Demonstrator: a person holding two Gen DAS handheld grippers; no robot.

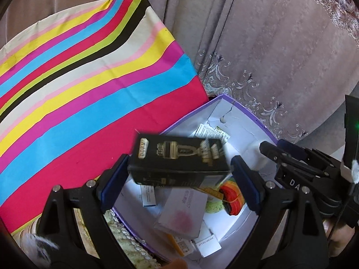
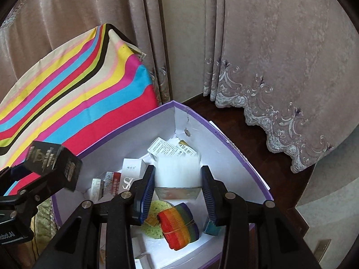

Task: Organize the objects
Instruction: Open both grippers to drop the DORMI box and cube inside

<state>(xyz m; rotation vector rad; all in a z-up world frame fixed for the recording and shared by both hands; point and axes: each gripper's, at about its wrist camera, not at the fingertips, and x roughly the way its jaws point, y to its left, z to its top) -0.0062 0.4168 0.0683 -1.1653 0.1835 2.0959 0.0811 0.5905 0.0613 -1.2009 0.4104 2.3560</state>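
Blue-padded fingers (image 1: 114, 174) of the left claw (image 1: 179, 177) sit at lower centre of its view; whether they pinch the black box (image 1: 177, 159) between them cannot be told. Beneath lies the purple-rimmed box (image 1: 244, 112) of cartons, lower right of the striped cloth (image 1: 78, 78). Lower centre in the other view, the right claw (image 2: 178, 194) is spread wide, empty, above a rainbow spring toy (image 2: 179, 226).

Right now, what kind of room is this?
Probably a room in someone's home, maybe a bedroom or living room. Long embroidered curtains hang to a dark wooden floor, and a striped cloth covers something beside a purple box of small household items.
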